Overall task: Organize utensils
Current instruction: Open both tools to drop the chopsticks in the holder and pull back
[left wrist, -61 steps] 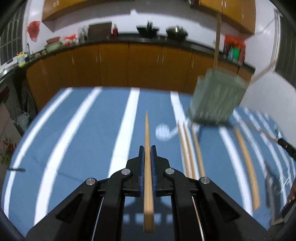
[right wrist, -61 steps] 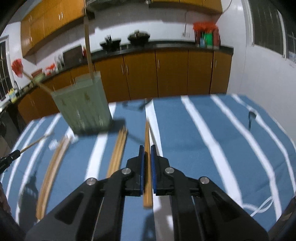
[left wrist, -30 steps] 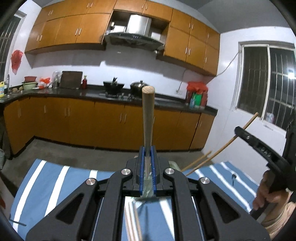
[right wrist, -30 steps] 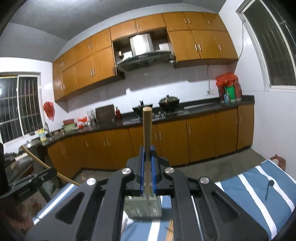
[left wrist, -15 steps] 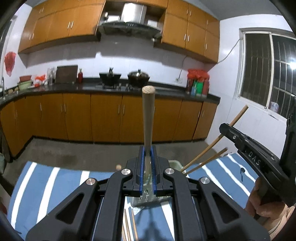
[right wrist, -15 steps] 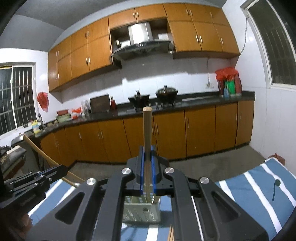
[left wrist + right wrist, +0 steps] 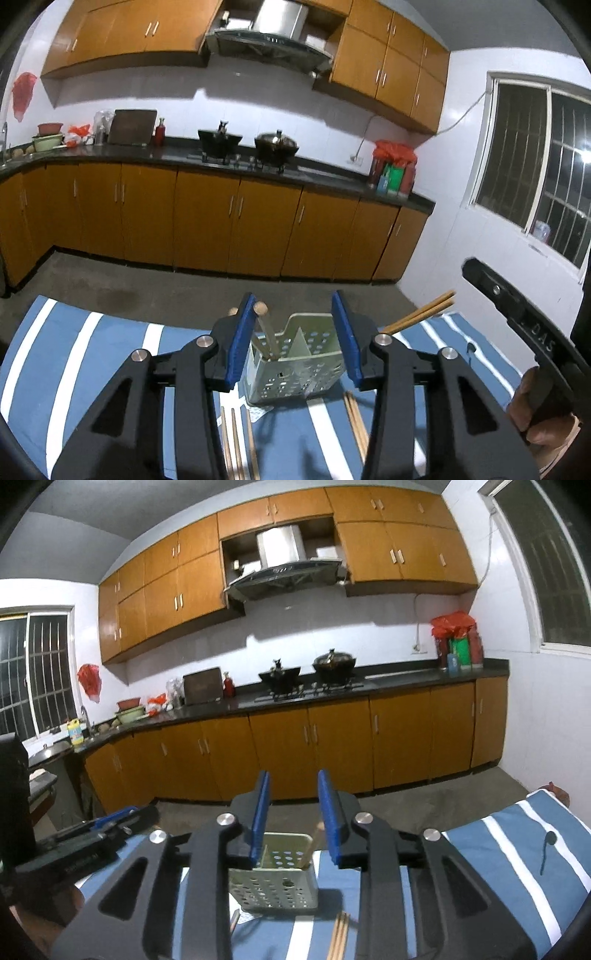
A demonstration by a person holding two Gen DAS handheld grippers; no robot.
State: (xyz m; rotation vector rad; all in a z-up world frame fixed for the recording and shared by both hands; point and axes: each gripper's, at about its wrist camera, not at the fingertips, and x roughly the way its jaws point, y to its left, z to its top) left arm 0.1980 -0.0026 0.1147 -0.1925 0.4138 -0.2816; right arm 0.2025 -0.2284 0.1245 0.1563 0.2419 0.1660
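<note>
As both hovered over the holder (image 7: pixel 295 363), the left gripper (image 7: pixel 293 332) and right gripper (image 7: pixel 293 814) gaped, their chopsticks (image 7: pixel 266 330) dropped inside.

Black left tool (image 7: pixel 293 332), blue pads (image 7: pixel 240 338), silver screws

Utensil basket (image 7: pixel 295 373) on the worktop (image 7: pixel 74 362), centred ahead of both claws. Chopsticks (image 7: pixel 267 332) stand in its left compartment; another pair (image 7: pixel 421 314) leans out at its right. Loose chopsticks (image 7: pixel 236 443) lie on the worktop before the basket, left, and more (image 7: pixel 356 417) right. Kitchen cabinets (image 7: pixel 207 225) behind.
</note>
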